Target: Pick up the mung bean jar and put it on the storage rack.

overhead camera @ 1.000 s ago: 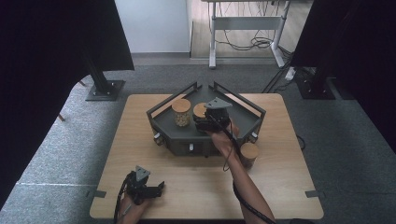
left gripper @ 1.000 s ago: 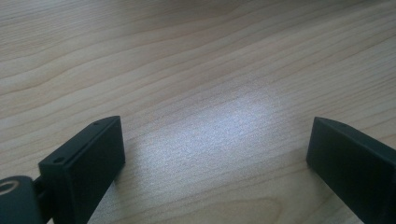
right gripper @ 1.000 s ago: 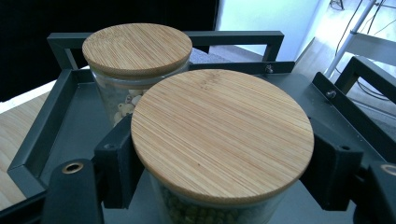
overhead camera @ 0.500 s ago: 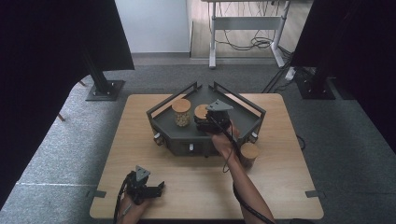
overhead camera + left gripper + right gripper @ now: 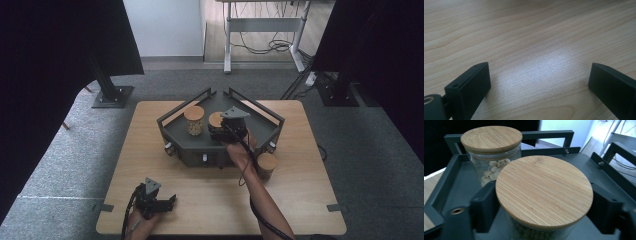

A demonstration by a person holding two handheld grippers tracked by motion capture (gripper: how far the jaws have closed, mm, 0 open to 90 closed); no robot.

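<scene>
A glass jar of greenish grains with a bamboo lid [image 5: 544,190] stands on the dark metal tray [image 5: 454,177], between the jaws of my right gripper [image 5: 541,217]. Those jaws have just been opening and now flank the jar without pressing on it. In the high view this gripper [image 5: 223,129] reaches over the tray's front onto that jar [image 5: 215,119]. Behind it stands a second jar with pale round pieces [image 5: 491,138] [image 5: 194,120]. My left gripper [image 5: 167,202] rests near the table's front left, its jaws wide open over bare wood [image 5: 539,82].
A third bamboo-lidded jar [image 5: 266,165] stands on the wooden table [image 5: 310,200] just right of the tray's front [image 5: 200,155]. The tray has raised rails at the back and sides. Black stands and a desk with cables lie beyond the table.
Both hands stay in place. At this size I see no difference in the jar or the right gripper between the earlier high views and now.
</scene>
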